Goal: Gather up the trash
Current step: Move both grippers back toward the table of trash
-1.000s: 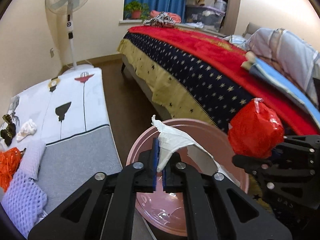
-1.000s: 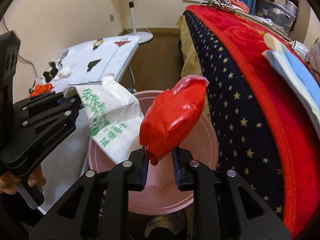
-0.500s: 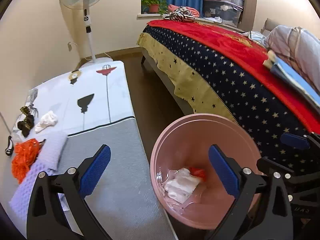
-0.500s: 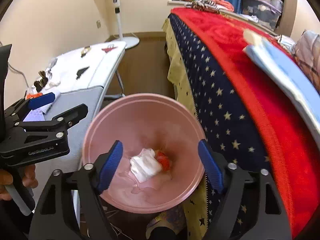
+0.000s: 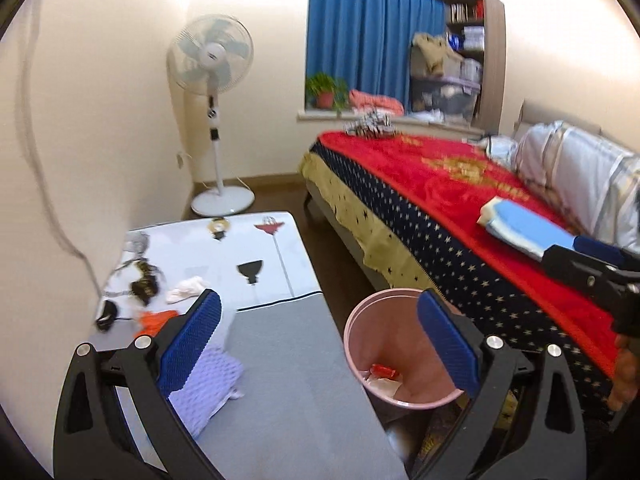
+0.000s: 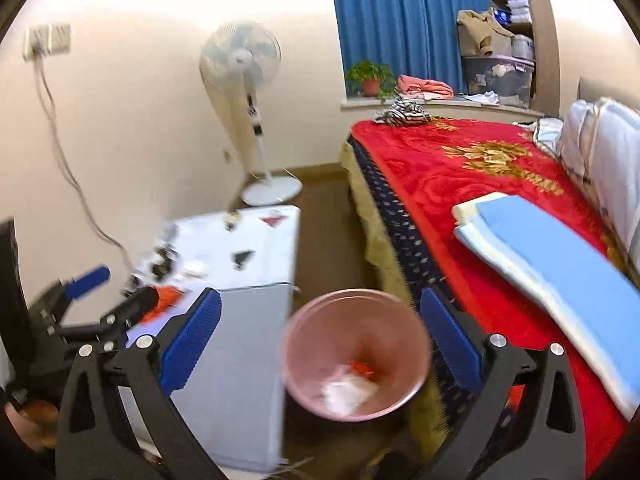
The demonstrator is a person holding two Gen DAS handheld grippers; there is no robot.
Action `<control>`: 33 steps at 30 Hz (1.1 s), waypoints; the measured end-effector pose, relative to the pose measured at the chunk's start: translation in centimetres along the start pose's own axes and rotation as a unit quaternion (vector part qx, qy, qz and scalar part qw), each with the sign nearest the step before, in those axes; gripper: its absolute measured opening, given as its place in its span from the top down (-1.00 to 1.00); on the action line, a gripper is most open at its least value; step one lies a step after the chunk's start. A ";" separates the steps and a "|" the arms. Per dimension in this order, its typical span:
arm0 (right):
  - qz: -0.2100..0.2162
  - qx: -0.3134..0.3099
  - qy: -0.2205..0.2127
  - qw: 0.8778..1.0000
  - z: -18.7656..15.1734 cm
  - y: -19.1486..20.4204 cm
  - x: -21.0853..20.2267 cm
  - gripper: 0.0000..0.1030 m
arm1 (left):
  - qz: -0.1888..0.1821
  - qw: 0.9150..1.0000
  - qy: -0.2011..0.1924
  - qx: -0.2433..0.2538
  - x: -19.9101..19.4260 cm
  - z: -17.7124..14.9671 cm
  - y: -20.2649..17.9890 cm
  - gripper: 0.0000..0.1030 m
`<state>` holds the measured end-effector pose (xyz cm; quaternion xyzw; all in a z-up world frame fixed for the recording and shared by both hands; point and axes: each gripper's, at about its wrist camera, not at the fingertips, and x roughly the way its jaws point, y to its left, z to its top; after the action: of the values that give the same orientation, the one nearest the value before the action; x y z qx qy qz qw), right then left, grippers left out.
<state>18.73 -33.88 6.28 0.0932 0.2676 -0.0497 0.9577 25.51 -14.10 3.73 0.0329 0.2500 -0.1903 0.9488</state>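
Both tongs empty: left tongs [image 5: 318, 344] spread wide, right tongs [image 6: 320, 340] opening. Bin [image 5: 362, 344] with dropped trash sits below them. More scraps, I think an orange wrapper [image 5: 156, 319], lie beside the left tongs on the counter [image 5: 288, 392]; a rushed grab could knock them off.

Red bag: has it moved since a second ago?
Yes. The red bag has dropped from the right gripper into the pink bin beside the bed; the jaws, still opening, hold nothing.
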 end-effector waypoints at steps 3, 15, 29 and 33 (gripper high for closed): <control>0.014 -0.005 -0.005 1.000 -1.7 2.7 -2.2 -0.90 | 0.009 1.000 -0.010 0.004 -3.8 -1.4 1.2 -0.85; 0.041 -0.078 -0.019 0.996 -8.5 11.1 -7.2 -0.90 | 0.071 0.997 -0.007 -0.025 -12.3 -8.2 5.8 -0.85; 0.071 -0.101 -0.002 0.992 -11.5 13.3 -6.4 -0.90 | 0.146 0.987 0.007 -0.073 -14.6 -12.3 10.9 -0.85; 0.077 -0.109 -0.011 0.991 -11.0 13.7 -4.9 -0.90 | 0.170 0.983 0.000 -0.072 -13.8 -11.6 12.2 -0.85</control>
<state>11.00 -18.04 1.69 0.0081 0.2526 0.0527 0.9661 13.66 3.78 -0.02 0.0059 0.2538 -0.0081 0.9672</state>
